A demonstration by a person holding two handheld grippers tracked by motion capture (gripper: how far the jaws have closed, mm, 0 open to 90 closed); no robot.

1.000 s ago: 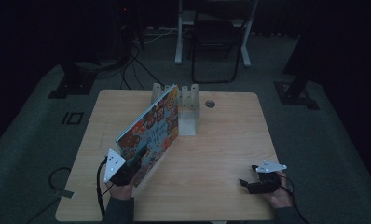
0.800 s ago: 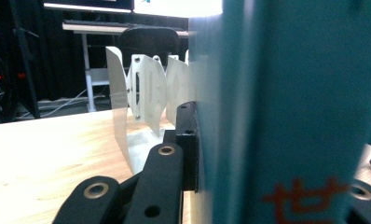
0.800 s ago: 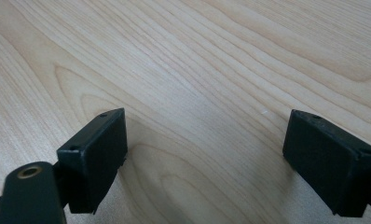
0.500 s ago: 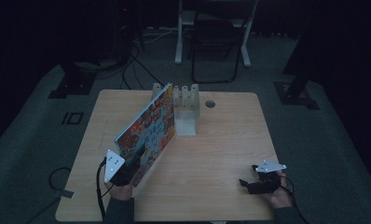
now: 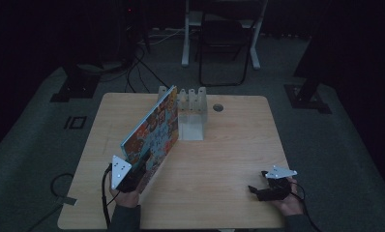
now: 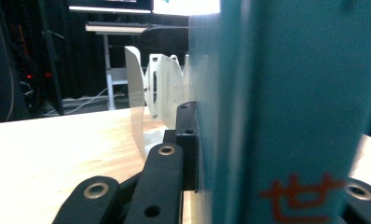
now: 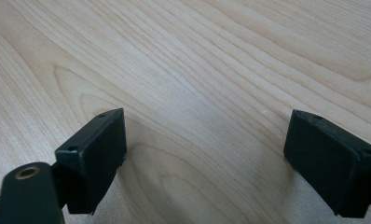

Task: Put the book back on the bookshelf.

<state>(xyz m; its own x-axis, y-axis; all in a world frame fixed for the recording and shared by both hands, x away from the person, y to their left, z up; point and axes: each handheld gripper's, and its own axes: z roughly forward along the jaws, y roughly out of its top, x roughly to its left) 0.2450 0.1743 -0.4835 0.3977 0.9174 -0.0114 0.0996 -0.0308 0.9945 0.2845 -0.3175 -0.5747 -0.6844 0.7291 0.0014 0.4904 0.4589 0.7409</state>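
A dim lab or recording studio is showing here. A lone pale wooden table (image 5: 239, 159) is standing on grey carpet (image 5: 335, 159), with black stand bases (image 5: 74, 89) sitting at ten and two o'clock. Loose cables (image 5: 142, 63) are trailing across the floor at eleven o'clock, and a folding chair (image 5: 224, 43) is waiting at twelve beside a white desk frame (image 5: 186, 34).

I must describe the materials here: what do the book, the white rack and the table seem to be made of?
Book: probably glossy printed card or paper; colourful cover, teal spine. White rack: looks like smooth plastic, slightly translucent, though painted metal is possible. Table: pale wood or wood-look laminate with visible grain, matte.
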